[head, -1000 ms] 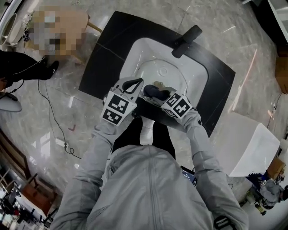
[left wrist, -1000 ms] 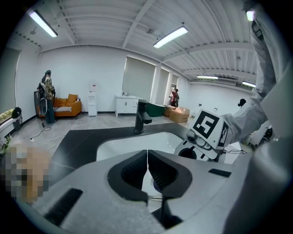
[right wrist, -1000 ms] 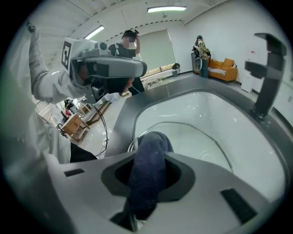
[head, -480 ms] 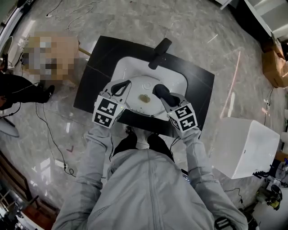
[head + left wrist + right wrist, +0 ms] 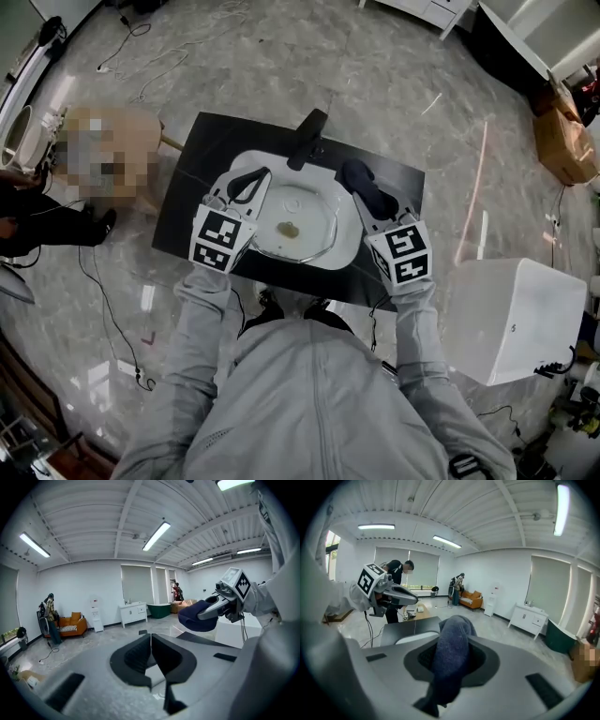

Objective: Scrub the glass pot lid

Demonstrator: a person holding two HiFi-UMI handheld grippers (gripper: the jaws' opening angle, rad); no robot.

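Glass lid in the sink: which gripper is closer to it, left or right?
Left. The left gripper clamps the glass lid at its left rim; the right gripper, holding a dark blue cloth, hangs off the lid's right side, clear of it.

One glass pot lid (image 5: 298,225). One dark blue cloth (image 5: 361,183). One white sink (image 5: 349,234), with one black faucet (image 5: 307,139), set in one black bench (image 5: 187,183). Two claws: the left claw (image 5: 255,180) and the right claw (image 5: 375,206). One white box (image 5: 511,314) at near right, one cardboard box (image 5: 562,141) at far right.
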